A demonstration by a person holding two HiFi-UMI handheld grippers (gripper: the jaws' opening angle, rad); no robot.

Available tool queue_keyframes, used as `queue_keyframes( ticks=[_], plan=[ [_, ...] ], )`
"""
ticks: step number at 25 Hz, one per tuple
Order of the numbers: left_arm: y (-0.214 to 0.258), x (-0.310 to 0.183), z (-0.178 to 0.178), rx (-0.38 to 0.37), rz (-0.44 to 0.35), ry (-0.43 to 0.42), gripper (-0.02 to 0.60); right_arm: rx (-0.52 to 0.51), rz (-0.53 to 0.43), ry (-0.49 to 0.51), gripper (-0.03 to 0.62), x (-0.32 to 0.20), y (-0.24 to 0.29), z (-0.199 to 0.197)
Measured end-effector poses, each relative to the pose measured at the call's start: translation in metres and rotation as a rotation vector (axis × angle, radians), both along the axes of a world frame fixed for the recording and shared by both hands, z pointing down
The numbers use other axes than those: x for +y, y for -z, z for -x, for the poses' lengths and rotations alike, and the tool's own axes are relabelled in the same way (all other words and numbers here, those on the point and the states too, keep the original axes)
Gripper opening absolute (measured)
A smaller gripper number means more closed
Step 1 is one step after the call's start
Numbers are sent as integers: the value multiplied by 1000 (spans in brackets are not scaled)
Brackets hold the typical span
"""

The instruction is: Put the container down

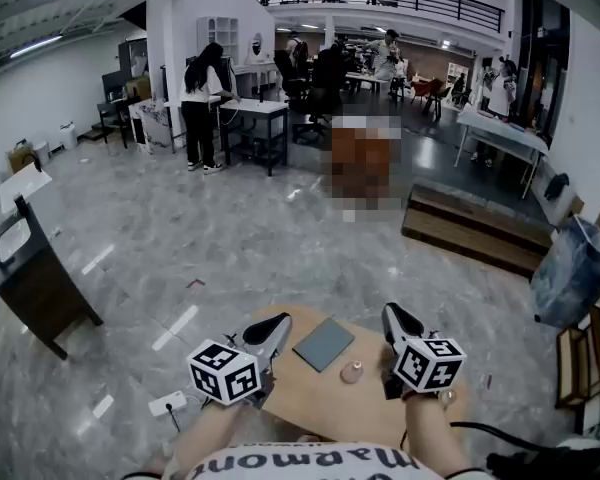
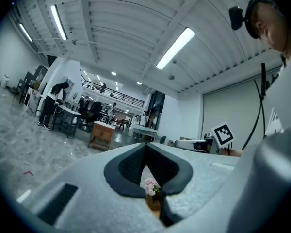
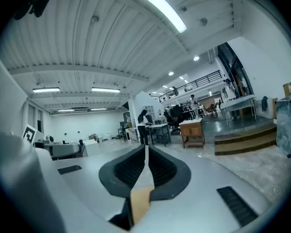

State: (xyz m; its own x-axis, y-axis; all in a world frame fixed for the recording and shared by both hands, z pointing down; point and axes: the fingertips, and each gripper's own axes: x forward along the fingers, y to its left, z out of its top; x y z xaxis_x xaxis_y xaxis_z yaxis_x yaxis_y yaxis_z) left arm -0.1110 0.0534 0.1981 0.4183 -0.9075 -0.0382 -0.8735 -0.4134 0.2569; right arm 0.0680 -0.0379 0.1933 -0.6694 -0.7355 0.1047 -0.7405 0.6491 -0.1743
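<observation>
In the head view both grippers are held up above a small wooden table (image 1: 315, 400). On it lie a flat grey-green square container (image 1: 324, 343) and a small pot of pink flowers (image 1: 352, 372). My left gripper (image 1: 278, 323) is left of the container, shut, with nothing in it. My right gripper (image 1: 393, 314) is right of it, also shut and empty. In the left gripper view the left gripper (image 2: 146, 145) has its pads together, and the flower pot (image 2: 151, 187) shows below them. In the right gripper view the right gripper (image 3: 146, 147) points out level across the hall.
A dark wooden side table (image 1: 35, 288) stands at the left. A low wooden platform (image 1: 475, 228) and a grey-blue bag (image 1: 575, 268) are at the right. A power strip (image 1: 167, 403) lies on the floor. People (image 1: 200, 103) work at benches far back.
</observation>
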Motion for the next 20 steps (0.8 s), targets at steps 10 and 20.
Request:
queue_keyframes(
  ticks=[10, 20],
  plan=[
    [37, 119, -7, -5, -75, 18, 15, 51, -8, -18, 28, 121, 25, -16],
    [33, 166, -12, 3, -58, 7, 15, 21, 11, -40, 28, 178, 15, -33]
  ],
)
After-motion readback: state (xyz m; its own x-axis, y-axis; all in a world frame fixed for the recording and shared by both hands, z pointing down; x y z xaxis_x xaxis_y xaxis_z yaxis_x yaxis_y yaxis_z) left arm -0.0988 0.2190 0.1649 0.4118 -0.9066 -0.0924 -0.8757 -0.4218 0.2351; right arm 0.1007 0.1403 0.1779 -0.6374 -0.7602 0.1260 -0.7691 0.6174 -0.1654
